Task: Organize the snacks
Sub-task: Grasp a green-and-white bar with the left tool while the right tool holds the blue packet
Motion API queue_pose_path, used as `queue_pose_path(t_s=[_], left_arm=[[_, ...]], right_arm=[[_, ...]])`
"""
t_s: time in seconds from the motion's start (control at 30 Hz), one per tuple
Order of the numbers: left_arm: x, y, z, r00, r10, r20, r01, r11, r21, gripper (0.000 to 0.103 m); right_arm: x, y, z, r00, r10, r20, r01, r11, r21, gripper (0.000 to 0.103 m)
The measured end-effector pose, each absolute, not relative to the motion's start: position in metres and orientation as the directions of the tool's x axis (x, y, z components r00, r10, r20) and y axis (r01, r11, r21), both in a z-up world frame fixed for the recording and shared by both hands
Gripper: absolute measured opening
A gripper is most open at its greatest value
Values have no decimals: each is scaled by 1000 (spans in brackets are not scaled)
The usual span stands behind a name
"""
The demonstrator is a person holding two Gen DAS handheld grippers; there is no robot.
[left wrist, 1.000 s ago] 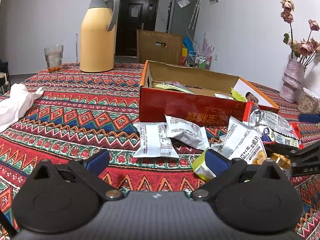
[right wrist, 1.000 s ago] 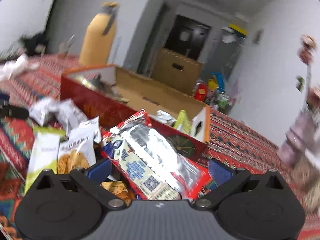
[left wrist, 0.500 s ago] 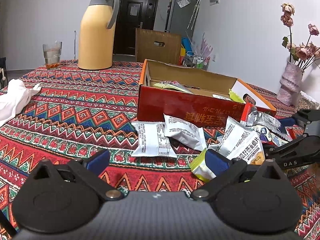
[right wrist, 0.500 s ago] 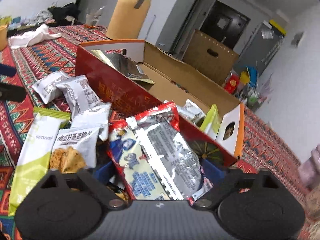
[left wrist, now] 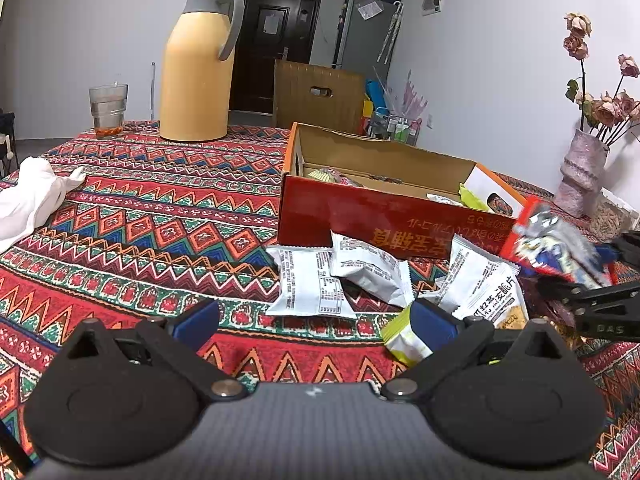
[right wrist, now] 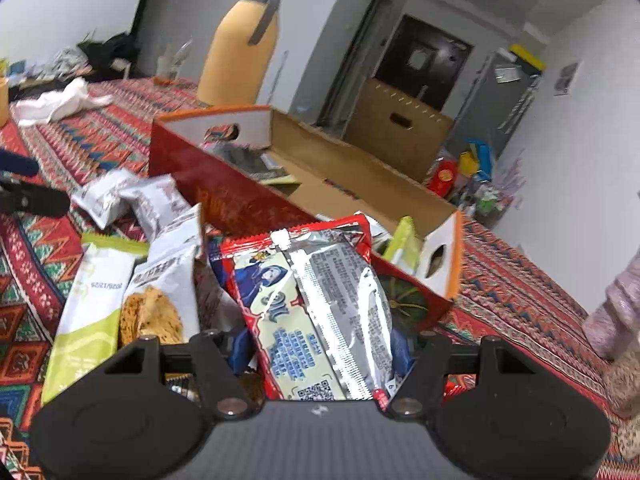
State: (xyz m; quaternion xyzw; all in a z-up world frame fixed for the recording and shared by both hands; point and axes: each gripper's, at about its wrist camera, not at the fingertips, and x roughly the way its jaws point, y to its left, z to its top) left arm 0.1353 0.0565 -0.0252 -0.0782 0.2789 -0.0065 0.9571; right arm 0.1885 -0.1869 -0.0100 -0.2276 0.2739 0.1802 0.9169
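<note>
Home, dining/living area. Table (left wrist: 120,216) has a patterned cloth, with a thermos jug (left wrist: 198,68), drinking glass (left wrist: 108,110) and vase of dried flowers (left wrist: 582,176) on it. Behind: dark entry door (left wrist: 276,44), fridge (left wrist: 366,32) with papers stuck on, cardboard box (left wrist: 318,94).
</note>
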Motion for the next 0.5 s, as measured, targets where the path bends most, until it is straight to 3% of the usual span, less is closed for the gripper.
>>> queue_pose_path(t_s=[0.27,0.5], left_arm=[[137,57,-26,840,-43,-541,-45,988,-148,103],[142,48,-22,803,-24,-596,-54,992,-113,103]], right_arm=[[151,-201,3,886,166,-433,-294,923,-247,64],[131,-216,3,915,148,-375,-194,977,-89,64]])
